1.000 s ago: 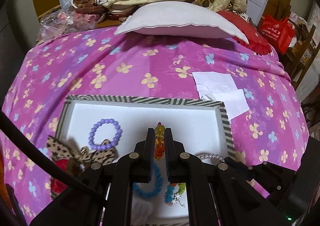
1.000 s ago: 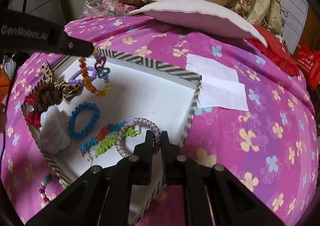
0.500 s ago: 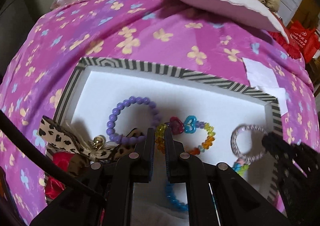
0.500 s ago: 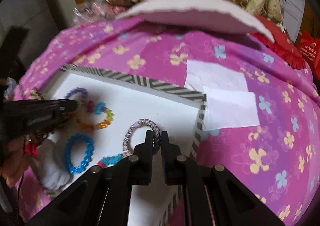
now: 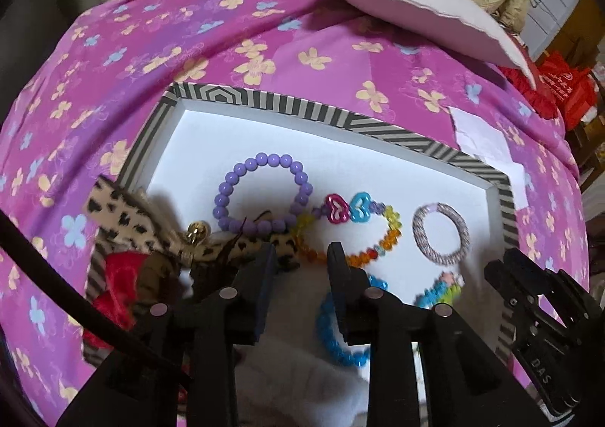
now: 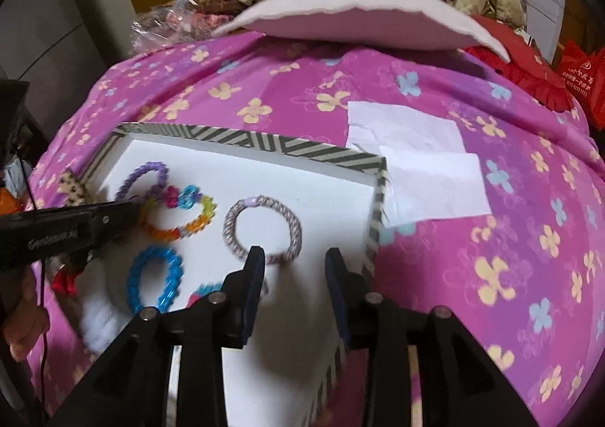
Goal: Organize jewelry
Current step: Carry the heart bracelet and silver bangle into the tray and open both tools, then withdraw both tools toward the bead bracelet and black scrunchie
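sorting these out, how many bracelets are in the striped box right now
5 in view. Purple bead bracelet far left, rainbow heart bracelet beside it, grey braided bracelet right, blue bracelet nearest, a blue-green one partly hidden by the gripper. More may be hidden.

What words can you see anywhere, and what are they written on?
"DAS": on the black body of the right gripper, in the left wrist view.
White lettering on the side of the left gripper: blurred; it begins with something like "Gen", the rest cannot be read.
White print on the red bag: too small and blurred to read.
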